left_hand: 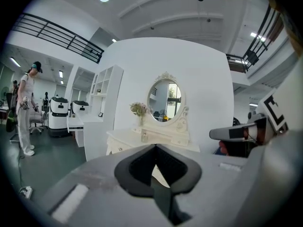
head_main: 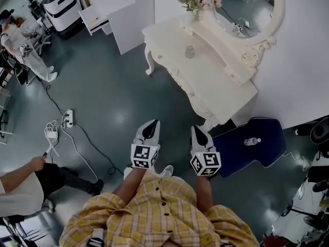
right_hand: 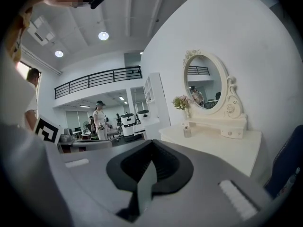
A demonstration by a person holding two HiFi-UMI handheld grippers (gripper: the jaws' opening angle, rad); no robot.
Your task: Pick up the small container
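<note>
Pickup not begun. Small container (head_main: pixel 189 51) stands on the dressing table (head_main: pixel 216 94), toward the table's far end, upright, long axis vertical as far as its small size lets me judge. Left gripper (head_main: pixel 150 128) and right gripper (head_main: pixel 199 133) are both closed on nothing, well short of the table; approach and grasp are left to do

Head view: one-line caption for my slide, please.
Left gripper and right gripper, both shut and empty, held short of the dressing table bearing the small container.
</note>
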